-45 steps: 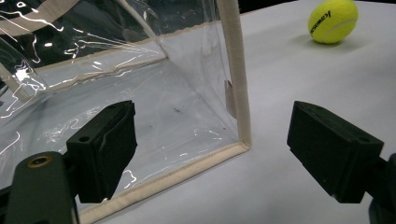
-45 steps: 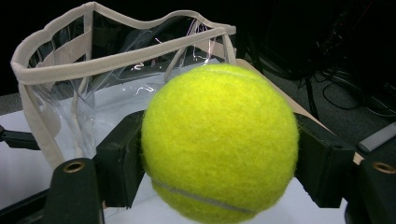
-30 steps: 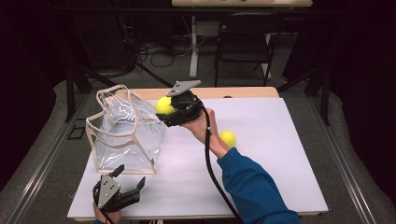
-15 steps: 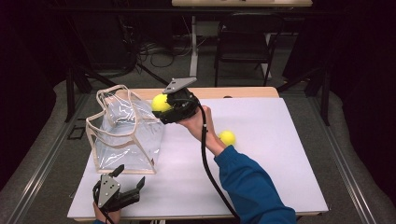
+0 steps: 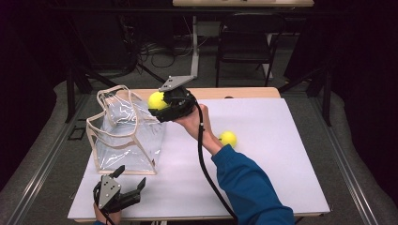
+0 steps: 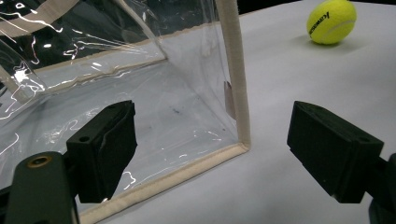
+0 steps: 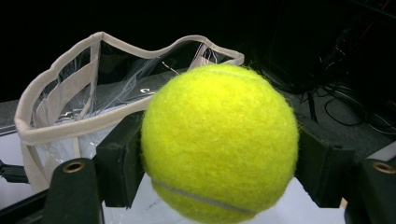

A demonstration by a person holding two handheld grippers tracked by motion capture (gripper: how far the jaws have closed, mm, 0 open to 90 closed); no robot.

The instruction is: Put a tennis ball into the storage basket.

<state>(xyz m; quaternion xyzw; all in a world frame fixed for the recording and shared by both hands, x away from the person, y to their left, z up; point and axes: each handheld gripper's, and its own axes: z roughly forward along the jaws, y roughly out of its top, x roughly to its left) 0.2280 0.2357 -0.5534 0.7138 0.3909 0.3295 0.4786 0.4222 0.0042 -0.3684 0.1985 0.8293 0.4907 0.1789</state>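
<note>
Yellow felt tennis ball (image 7: 219, 142), light, springy and grippy, sat pinched at its widest girth in the right tool (image 5: 162, 107), beside the floppy clear plastic bag (image 5: 126, 136).

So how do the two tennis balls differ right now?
The held tennis ball is clamped in the right gripper, raised beside the clear bag's open top; the loose tennis ball lies free on the white table, apart from the bag. Both are yellow and look alike in size.
</note>
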